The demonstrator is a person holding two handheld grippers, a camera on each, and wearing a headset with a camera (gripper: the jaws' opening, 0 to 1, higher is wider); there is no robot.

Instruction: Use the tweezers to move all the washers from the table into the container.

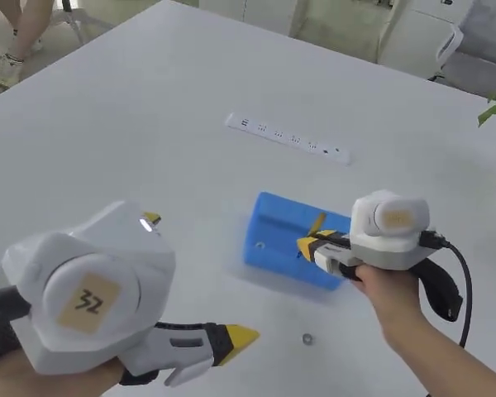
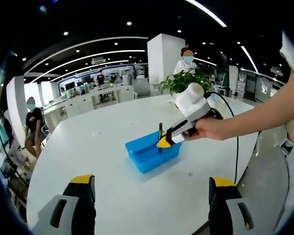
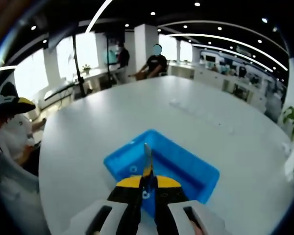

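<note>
One step at a time. Right gripper (image 3: pixel 147 182) pressed tight on the tweezers (image 3: pixel 147 155), pinching them between both jaws, thin tips pointing down over the blue container (image 1: pixel 281 222). Too small to tell about any washer between the tips. Looks like the drop-off step. Hold steady and low over the middle of the container before letting go, to stop any bouncing out. Then, most likely, go for the loose washer (image 1: pixel 307 338), lying on the white table (image 1: pixel 149 99) near the container, on the side closest to the person. Come down straight, put one tip on each side of it, and squeeze softly. Never squeeze hard, for fear of flicking such a small flat thing away. Left gripper (image 2: pixel 151 180) spread wide, holding nothing, well apart from the container. Best to leave it back there, out of the way, ready to steady the container if needed.

Now for counting. Two grippers. One pair of tweezers. One blue container. One loose washer out on the table. One small ring (image 1: pixel 259 246) inside the container, by the look of it; maybe more, hard to tell. One white power strip (image 1: pixel 288 137) farther back on the table.
</note>
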